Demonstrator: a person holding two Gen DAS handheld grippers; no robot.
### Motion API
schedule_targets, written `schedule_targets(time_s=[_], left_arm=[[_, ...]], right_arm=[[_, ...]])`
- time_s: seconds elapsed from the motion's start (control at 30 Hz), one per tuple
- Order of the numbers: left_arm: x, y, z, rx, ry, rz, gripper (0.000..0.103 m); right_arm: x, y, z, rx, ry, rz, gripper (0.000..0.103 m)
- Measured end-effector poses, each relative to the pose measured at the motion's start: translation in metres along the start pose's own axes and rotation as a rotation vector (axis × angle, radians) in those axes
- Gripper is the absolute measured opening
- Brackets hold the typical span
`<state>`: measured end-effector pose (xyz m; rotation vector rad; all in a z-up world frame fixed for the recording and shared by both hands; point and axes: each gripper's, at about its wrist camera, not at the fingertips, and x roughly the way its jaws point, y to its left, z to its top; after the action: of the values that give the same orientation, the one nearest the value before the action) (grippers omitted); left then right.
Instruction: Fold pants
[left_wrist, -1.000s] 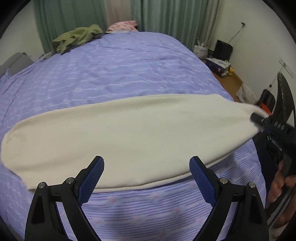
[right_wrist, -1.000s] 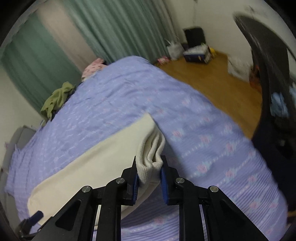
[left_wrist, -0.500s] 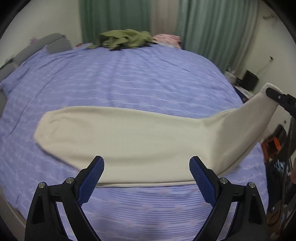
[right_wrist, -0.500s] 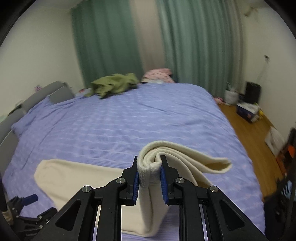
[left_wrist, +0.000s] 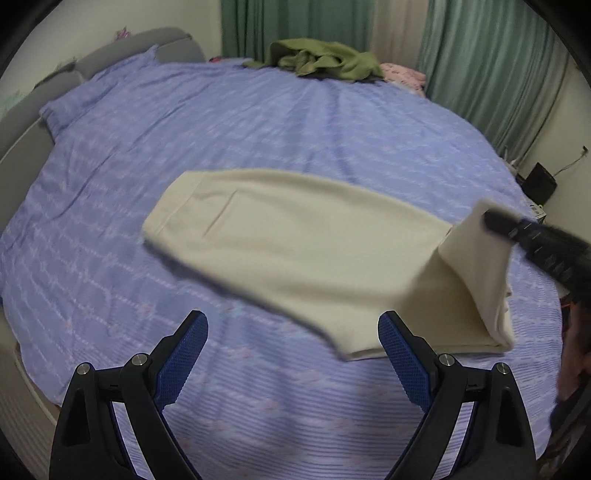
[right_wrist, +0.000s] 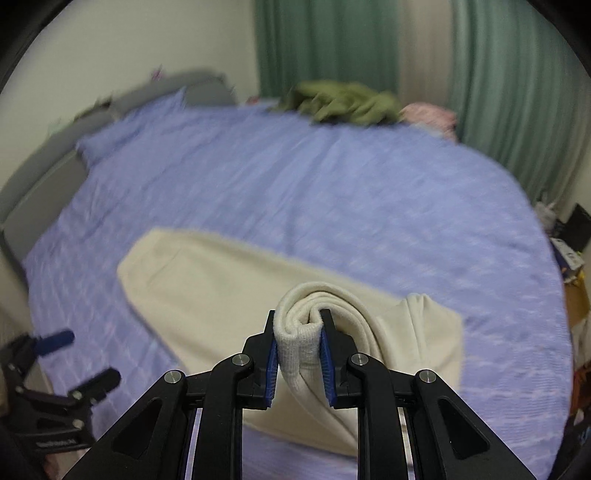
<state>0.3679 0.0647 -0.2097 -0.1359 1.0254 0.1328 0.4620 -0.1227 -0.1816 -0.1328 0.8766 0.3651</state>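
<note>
While the cream pants (left_wrist: 295, 243) lie on the purple bed cover (left_wrist: 258, 122), the right gripper (right_wrist: 298, 354) pinches their ribbed cuff end, lifted and doubled back; the left gripper (left_wrist: 291, 358) hangs spread and empty. The right wrist view is blurred.

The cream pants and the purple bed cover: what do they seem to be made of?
Cream pants: probably thick, soft knit such as fleece; matte surface, ribbed cuff clamped in the right gripper. Purple bed cover: seemingly thin woven cotton; matte, faintly striped, lightly wrinkled.
</note>
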Motion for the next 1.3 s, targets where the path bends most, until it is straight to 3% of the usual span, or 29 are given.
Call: schedule_targets(time_s=[0.23,0.37,0.47,0.53,0.63,0.67,0.73,0.8,0.93,1.07,1.2,1.3], left_arm=[[0.03,0.05,-0.015,-0.027,0.056,0.033,0.094],[0.038,0.059,-0.019,-0.027,0.07,0.046,0.094],[0.036,0.06,-0.019,-0.02,0.064,0.059,0.094],[0.032,0.059,-0.017,-0.015,0.053,0.058,0.094],[0.021,0.053,-0.013,0.011,0.02,0.049,0.094],[0.018,0.05,-0.012,0.023,0.009,0.04,0.095],[0.014,0.039,-0.01,0.047,-0.015,0.005,0.097],[0.015,0.029,-0.008,0.059,-0.02,-0.039,0.097],[0.037,0.006,-0.002,0.038,0.004,-0.181,0.097],[0.076,-0.013,0.004,-0.008,0.091,-0.286,0.097],[0.112,-0.025,0.007,-0.031,0.158,-0.289,0.097],[0.131,-0.031,0.005,-0.036,0.198,-0.296,0.096]], right_arm=[[0.073,0.07,-0.025,-0.071,0.146,0.033,0.021],[0.1,0.082,-0.037,-0.069,0.231,0.049,0.022],[0.108,0.083,-0.041,-0.035,0.279,0.092,0.032],[0.097,0.084,-0.038,-0.015,0.262,0.156,0.034],[0.066,0.082,-0.033,0.007,0.191,0.177,0.043],[0.05,0.075,-0.031,0.029,0.148,0.172,0.048],[0.02,0.056,-0.029,0.082,0.067,0.132,0.069],[-0.007,0.027,-0.03,0.143,-0.013,0.045,0.073],[-0.02,-0.032,-0.041,0.284,-0.042,-0.08,0.075],[-0.008,-0.091,-0.062,0.504,-0.018,-0.083,0.075],[0.01,-0.127,-0.083,0.687,-0.015,-0.038,0.075],[0.032,-0.13,-0.092,0.754,0.014,-0.013,0.075]])
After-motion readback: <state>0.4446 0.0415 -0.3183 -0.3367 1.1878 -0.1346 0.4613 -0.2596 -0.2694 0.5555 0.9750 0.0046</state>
